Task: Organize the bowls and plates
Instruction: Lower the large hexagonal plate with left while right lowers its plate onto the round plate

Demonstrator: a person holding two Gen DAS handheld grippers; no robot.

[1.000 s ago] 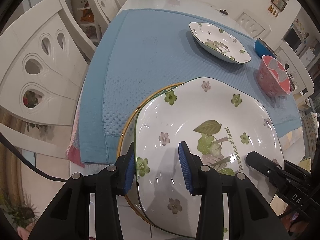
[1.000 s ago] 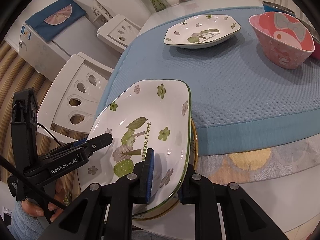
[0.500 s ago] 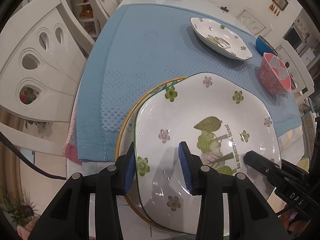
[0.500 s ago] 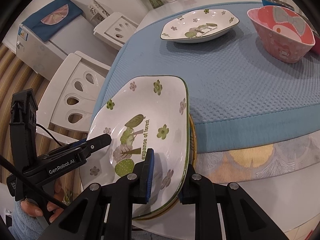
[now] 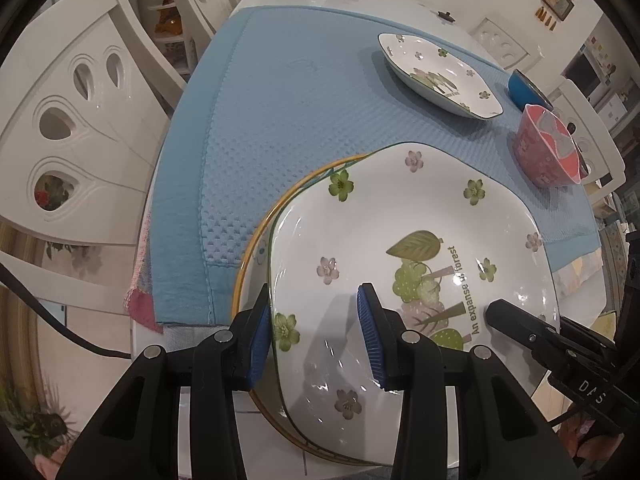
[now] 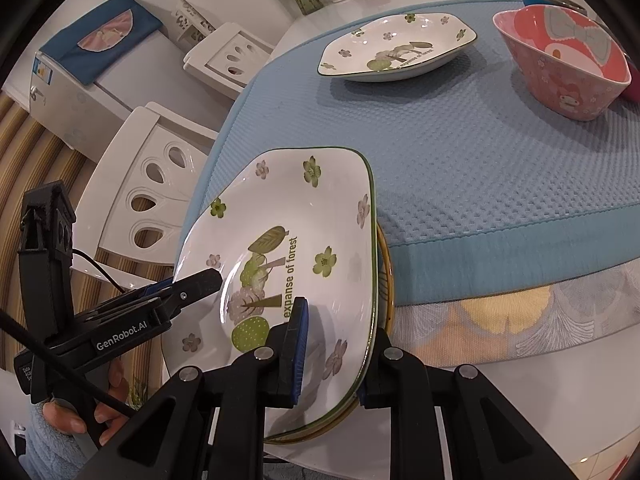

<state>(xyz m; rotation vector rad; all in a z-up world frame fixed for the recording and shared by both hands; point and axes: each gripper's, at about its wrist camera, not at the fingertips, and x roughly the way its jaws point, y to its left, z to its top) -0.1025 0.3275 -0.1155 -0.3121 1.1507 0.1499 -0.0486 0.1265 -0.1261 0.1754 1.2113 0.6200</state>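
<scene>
Only right view shows hand (image 6: pixel 80 412) gripping left tool (image 6: pixel 192 286).

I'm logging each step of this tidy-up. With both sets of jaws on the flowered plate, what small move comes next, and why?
Probably carry the near flowered plate toward the matching plate farther along the blue cloth to stack them. The left gripper and right gripper each clamp an edge, and a yellow-rimmed plate sits directly beneath it.
</scene>
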